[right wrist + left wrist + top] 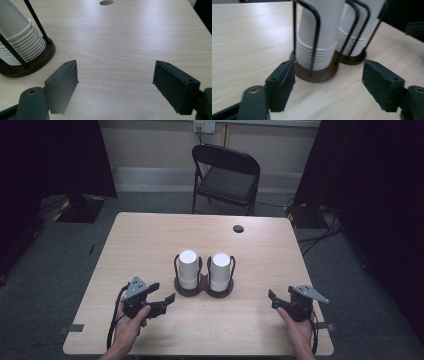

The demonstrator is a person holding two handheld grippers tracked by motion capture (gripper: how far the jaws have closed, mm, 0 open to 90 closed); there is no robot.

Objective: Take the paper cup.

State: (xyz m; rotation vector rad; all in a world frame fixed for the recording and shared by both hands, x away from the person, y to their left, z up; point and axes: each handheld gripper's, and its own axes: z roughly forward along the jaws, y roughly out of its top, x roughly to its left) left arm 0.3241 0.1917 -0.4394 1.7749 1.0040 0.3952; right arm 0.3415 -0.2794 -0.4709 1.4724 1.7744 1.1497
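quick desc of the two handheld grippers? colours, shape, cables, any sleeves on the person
Both the left gripper and the right gripper are black, each with a grey three-cornered plate on top. The jaws are flat rectangular blocks with dark textured pads, screw holes along their edges and brass-coloured pivot bushings behind them. A black cable trails from each along the forearm. No sleeves show on the forearms.

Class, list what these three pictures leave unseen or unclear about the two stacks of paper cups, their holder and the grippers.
- Left cup stack: top cut off by the upper edge in the left gripper view.
- Right cup stack: top and left side cut off in the right gripper view.
- Holder base: far side hidden behind the stacks in the high view.
- Cup count: rims too small in the high view.
- Right gripper: small and dark in the high view.
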